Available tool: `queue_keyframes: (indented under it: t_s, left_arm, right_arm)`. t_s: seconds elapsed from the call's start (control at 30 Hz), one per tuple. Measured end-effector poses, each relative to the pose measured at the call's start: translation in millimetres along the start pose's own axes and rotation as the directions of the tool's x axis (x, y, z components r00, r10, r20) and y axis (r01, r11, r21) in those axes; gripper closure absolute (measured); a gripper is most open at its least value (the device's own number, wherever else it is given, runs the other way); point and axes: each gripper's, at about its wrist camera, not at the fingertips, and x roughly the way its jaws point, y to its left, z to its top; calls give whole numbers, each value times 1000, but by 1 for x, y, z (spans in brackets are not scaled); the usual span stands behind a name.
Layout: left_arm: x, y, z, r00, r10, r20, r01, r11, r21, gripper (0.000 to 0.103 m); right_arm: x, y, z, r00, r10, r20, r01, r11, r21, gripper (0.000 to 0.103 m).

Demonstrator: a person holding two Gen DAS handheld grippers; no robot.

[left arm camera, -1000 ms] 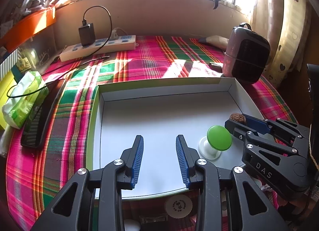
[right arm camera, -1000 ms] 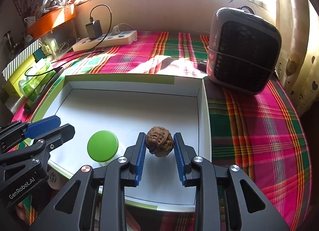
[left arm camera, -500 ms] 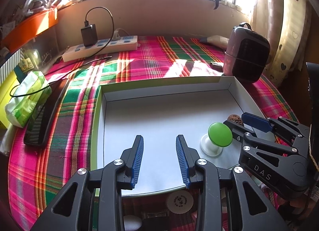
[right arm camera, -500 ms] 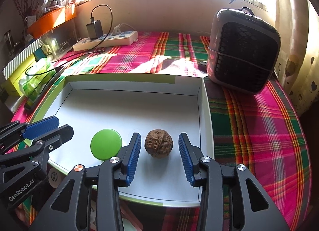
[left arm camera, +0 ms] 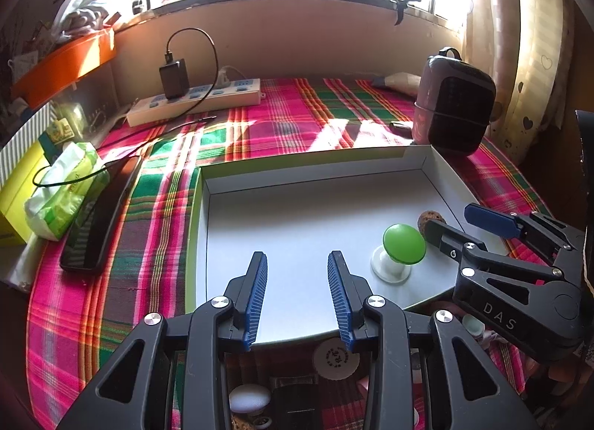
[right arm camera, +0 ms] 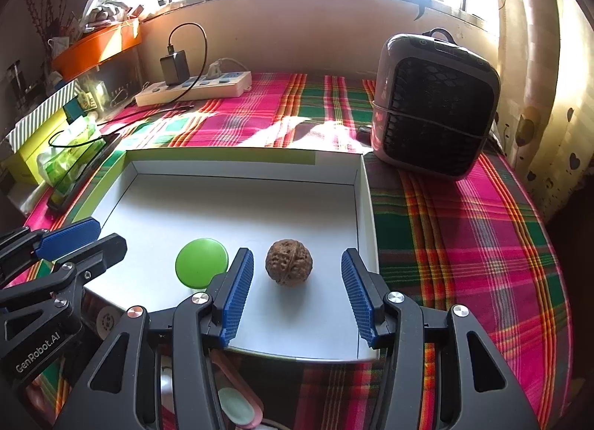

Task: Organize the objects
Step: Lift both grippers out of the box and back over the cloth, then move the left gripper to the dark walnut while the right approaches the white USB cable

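Note:
A brown walnut [right arm camera: 289, 262] lies on the floor of a shallow white box lid [right arm camera: 241, 166], near its right wall. My right gripper [right arm camera: 297, 290] is open, its blue pads on either side of the walnut and apart from it. A green-topped knob on a white base [right arm camera: 201, 262] stands just left of the walnut; it also shows in the left wrist view [left arm camera: 404, 244], with the walnut [left arm camera: 430, 217] partly hidden behind my right gripper [left arm camera: 454, 220]. My left gripper [left arm camera: 297, 294] is open and empty over the box lid's [left arm camera: 312, 160] near edge.
A dark fan heater [right arm camera: 434, 107] stands at the back right on the plaid cloth [right arm camera: 464, 225]. A power strip with charger [right arm camera: 193, 86] lies at the back. A green tissue pack [left arm camera: 61, 188] and a black phone [left arm camera: 98, 214] lie left. Small items [left arm camera: 336, 357] sit below the near edge.
My right gripper has opened and let go of the walnut, which now rests on the box floor; the gripper has drawn back a little. The left gripper has stayed open and barely moved.

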Motion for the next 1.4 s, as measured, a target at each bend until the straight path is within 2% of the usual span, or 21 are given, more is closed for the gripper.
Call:
queue_keyframes:
  t_s: [0.37,0.77,1.17,1.4]
  left_arm:
    - [-17,-4,-12,999,24,26,-25,1000,19,71]
    - [-31,-6,-27,999,18,34,-18,1000,19,71]
    - [-48,16,-48,999,-13,43,15,1000,-27,71]
    - [-59,29,-59,998,-45,51,47,998,-46,66]
  right_arm:
    - [-25,2,-10,999,-3,48,3,1000,5,52]
    - [-44,9,-26,997,5,79,-4,1000,-4,52]
    - [-66,2,-48,995,15,94,-15,1000,8,52]
    - [-74,-5,-61,996,11,93,-13,1000,24,52]
